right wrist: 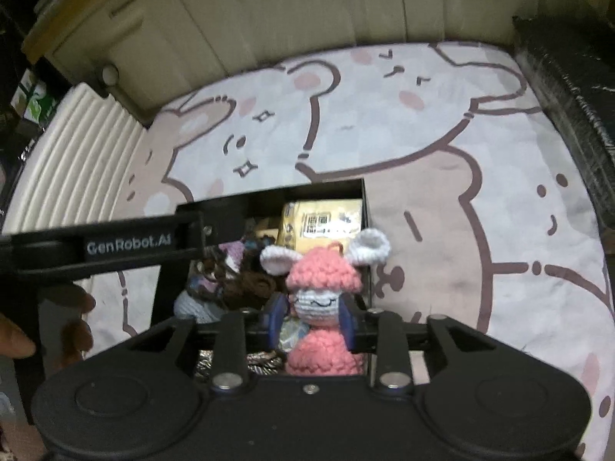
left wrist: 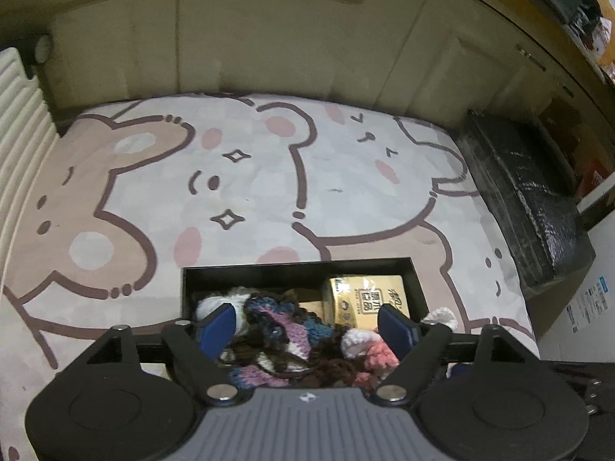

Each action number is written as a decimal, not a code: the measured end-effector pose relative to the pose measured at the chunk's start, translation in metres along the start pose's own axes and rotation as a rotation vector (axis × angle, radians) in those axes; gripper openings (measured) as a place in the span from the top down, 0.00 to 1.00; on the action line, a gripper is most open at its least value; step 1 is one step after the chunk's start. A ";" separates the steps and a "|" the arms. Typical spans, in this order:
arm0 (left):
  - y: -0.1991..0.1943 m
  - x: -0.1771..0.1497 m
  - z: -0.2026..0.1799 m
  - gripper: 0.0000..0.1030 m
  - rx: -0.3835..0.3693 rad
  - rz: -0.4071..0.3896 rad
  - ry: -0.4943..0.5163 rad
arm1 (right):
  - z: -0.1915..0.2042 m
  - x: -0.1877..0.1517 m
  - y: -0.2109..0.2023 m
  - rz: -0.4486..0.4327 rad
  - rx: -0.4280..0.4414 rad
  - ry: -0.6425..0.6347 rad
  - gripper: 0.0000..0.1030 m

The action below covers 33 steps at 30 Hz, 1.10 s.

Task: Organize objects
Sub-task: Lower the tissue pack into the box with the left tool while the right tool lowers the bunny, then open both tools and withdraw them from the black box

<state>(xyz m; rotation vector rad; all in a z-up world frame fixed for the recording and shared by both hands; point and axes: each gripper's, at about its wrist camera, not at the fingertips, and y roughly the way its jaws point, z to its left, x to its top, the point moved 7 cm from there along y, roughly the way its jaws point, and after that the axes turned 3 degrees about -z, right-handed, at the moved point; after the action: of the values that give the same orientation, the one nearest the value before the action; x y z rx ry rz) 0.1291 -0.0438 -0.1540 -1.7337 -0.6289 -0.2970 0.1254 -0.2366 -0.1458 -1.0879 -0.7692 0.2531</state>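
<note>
A black box lies open on a bear-print mat. It holds a gold tissue pack, a purple-blue-brown crochet toy and other yarn items. My left gripper hovers open over the box, its blue pads either side of the crochet toy. My right gripper is shut on a pink and white crochet doll, held upright over the box. The doll also shows in the left wrist view. The left gripper's arm crosses the right wrist view.
A black wrapped block lies along the mat's right edge. A ribbed cream cushion lies at the left. Cream cabinet doors stand behind the mat. A hand shows at the lower left of the right wrist view.
</note>
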 end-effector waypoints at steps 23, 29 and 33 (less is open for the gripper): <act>-0.092 -0.017 0.022 0.05 0.117 -0.099 -0.002 | -0.004 -0.002 -0.074 -0.135 -0.071 -0.031 0.09; -0.117 -0.023 0.022 0.05 0.153 -0.127 0.011 | -0.003 -0.009 -0.089 -0.156 -0.069 -0.039 0.08; -0.130 -0.029 0.022 0.05 0.149 -0.130 0.007 | 0.000 -0.016 -0.100 -0.171 -0.073 -0.058 0.08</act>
<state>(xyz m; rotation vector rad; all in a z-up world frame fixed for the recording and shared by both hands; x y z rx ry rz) 0.0298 -0.0106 -0.0680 -1.5514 -0.7419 -0.3384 0.0959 -0.2917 -0.0664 -1.0802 -0.9237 0.1124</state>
